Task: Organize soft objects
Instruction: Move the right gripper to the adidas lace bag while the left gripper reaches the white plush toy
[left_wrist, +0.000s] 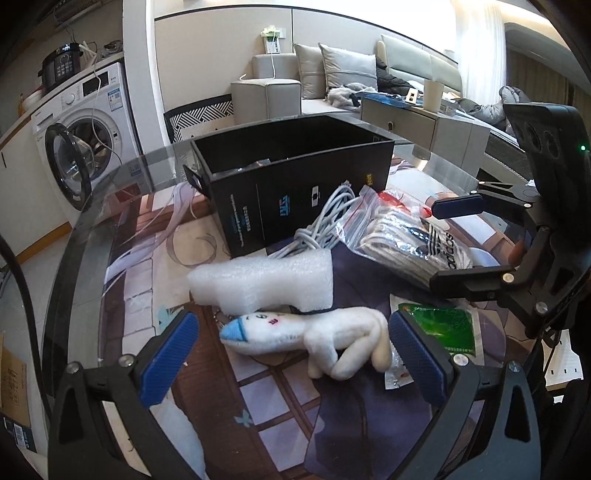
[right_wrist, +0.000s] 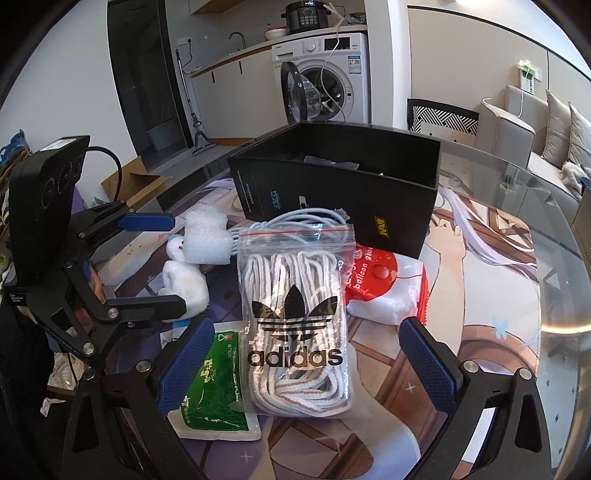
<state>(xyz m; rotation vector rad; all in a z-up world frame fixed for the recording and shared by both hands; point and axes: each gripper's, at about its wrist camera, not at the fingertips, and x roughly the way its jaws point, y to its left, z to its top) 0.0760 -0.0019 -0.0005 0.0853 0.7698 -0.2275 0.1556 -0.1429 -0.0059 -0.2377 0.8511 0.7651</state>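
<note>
Grippers spreading wide, gripping nothing | left gripper (left_wrist: 293, 354) straddling white plush toy (left_wrist: 314, 341) on glass table (left_wrist: 92, 206) | right gripper (right_wrist: 303, 362) straddling adidas zip bag (right_wrist: 295, 317) | green packet (right_wrist: 212, 384) lying beside bag | foam piece (left_wrist: 264, 282) resting behind toy | black box (left_wrist: 295, 177) standing open farther back, contents unclear, white cable (left_wrist: 321, 221) coiling against it

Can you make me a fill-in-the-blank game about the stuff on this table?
1. The plush toy lies between the open fingers of the ____ gripper.
2. The zip bag in front of the right gripper says ____ on it.
3. The big box behind the bag is ____ in color.
4. The flat packet beside the bag is ____.

Missing words: left; adidas; black; green
</note>
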